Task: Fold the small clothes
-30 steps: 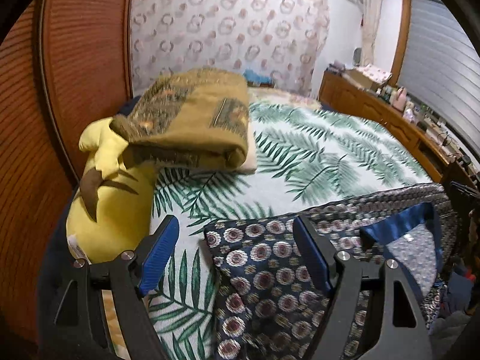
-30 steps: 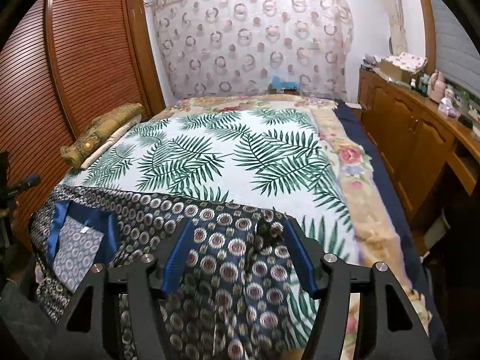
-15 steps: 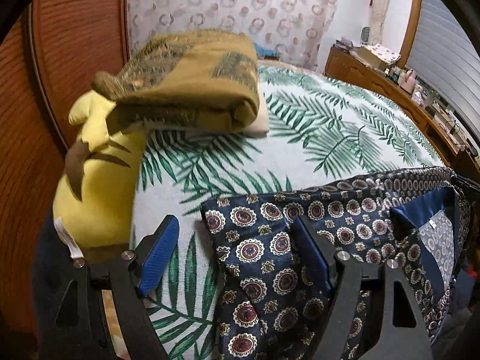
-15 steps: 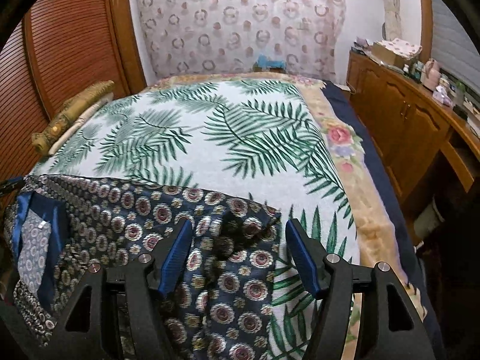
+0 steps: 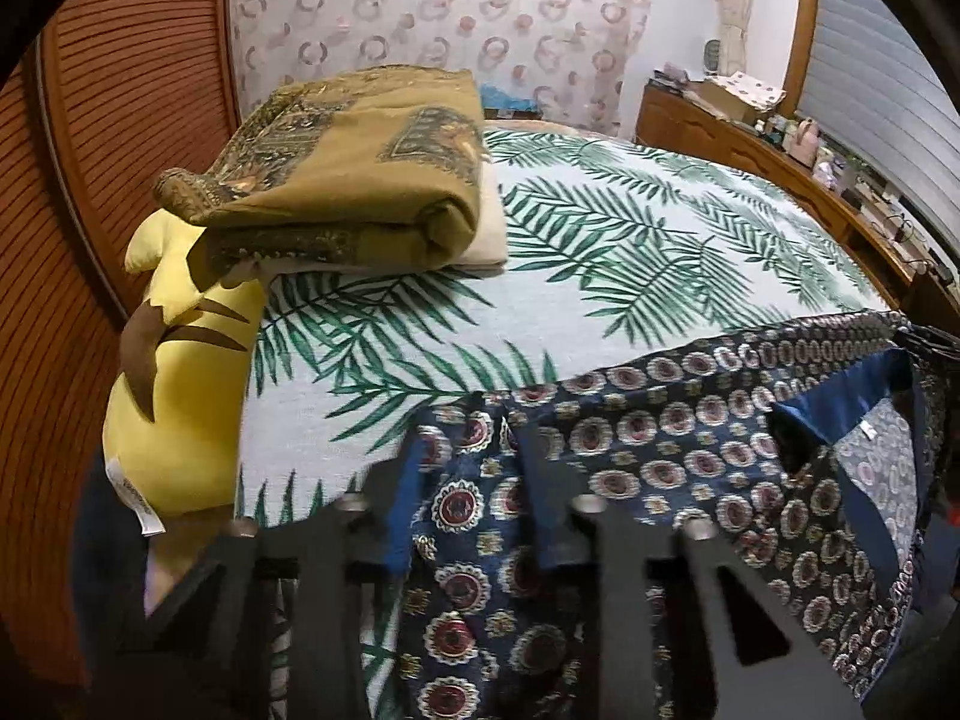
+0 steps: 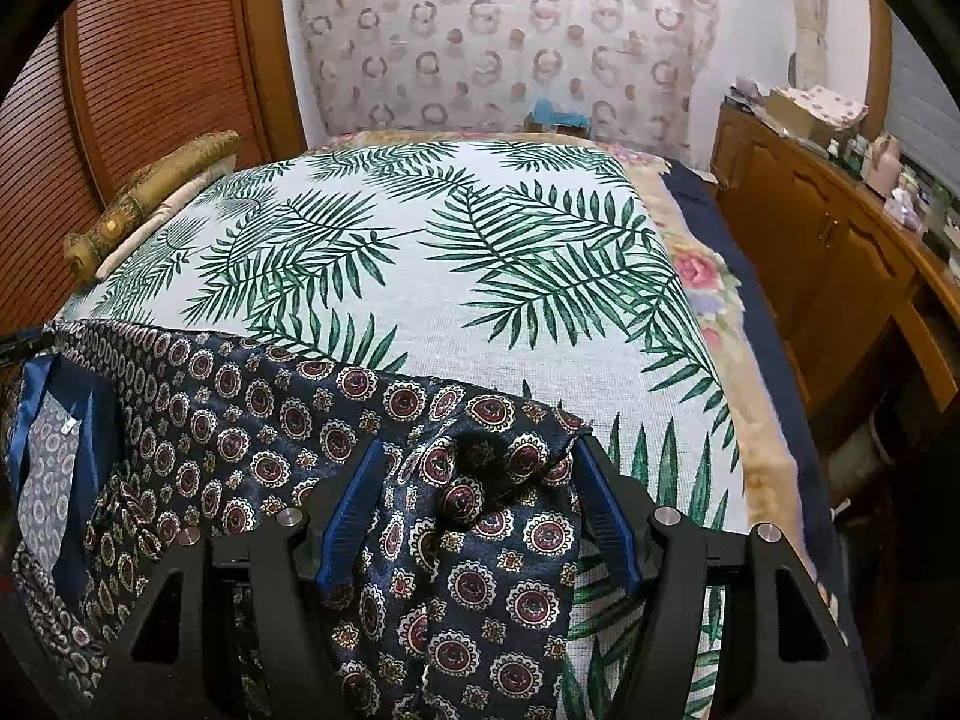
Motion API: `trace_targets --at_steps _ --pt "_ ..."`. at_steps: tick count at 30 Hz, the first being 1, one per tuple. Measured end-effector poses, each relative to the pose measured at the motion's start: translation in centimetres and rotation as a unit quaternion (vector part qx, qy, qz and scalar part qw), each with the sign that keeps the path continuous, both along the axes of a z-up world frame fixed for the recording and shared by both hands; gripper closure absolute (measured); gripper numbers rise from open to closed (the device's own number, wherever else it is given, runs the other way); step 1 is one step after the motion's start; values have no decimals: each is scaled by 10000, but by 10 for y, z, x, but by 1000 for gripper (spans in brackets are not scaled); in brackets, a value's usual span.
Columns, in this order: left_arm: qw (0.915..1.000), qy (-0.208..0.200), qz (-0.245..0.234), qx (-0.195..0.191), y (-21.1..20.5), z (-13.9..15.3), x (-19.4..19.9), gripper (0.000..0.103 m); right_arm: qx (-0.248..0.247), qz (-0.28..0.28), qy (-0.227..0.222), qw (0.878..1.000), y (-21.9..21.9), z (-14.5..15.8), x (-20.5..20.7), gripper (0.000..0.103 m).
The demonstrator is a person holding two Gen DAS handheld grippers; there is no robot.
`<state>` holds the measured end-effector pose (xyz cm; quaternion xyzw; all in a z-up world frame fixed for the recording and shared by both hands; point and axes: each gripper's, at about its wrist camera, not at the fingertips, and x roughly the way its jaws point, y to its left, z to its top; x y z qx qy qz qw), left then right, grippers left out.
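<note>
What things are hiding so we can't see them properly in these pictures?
- Left gripper, left wrist view: motion-blurred while closing; grip on the patterned garment unclear.
- Garment's lower part: cut off by both frames' bottom edges.
- Yellow plush toy: top covered by the folded brown blanket.
- Items on the dresser: too small.

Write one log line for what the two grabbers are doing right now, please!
left hand-held gripper: closing on patterned garment corner | right hand-held gripper: closing, garment corner between jaws | bedspread: garment unfolded
</note>
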<state>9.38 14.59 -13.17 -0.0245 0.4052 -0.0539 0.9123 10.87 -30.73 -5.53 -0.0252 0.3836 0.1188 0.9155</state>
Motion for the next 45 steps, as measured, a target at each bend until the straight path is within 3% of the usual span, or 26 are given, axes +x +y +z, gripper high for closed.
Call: trace_targets --at_steps 2,4,5,9,13,21,26,31,35,38,40,42,43,45 --pt "10000 -38 -31 -75 -3 2 -2 91 39 76 -16 10000 1 0 -2 61" --pt "9998 -160 -9 -142 -5 6 -9 94 253 224 46 9994 1 0 -4 89" --pt "9994 -246 28 -221 -6 10 -13 95 415 354 115 9984 1 -1 -5 95" --pt "9949 -802 203 -584 -3 38 -41 96 543 430 -67 9976 3 5 -19 99" --pt "9864 -1435 225 -770 -6 76 -75 96 807 306 -633 9943 -5 35 -52 99" --pt "9627 -2578 144 -811 -11 153 -121 97 879 208 -1918 9773 -17 127 -130 99" --pt "9541 -2941 18 -571 -14 198 -97 97 657 295 -2638 9619 -21 187 -148 99" --pt "9572 -2875 -10 -338 -17 229 -15 97 196 275 -2862 9576 -20 236 -96 99" --pt "9687 -2478 59 -124 -18 214 71 93 -119 65 -2480 9687 -8 231 -9 99" --pt "9827 -1851 12 31 -14 177 131 74 -191 -300 -1668 9853 -2 200 75 99" --pt "9895 -1439 67 71 -10 152 152 64 -339 -665 -1052 9916 -3 165 122 76" --pt "9928 -1201 17 38 -3 129 156 58 -450 -903 -697 9925 -4 134 145 65" --pt "9933 -1151 -12 44 -4 123 153 55 -434 -996 -618 9922 -6 120 149 65" --pt "9938 -1110 -61 54 0 111 139 40 -321 -1016 -593 9925 -8 102 144 61"
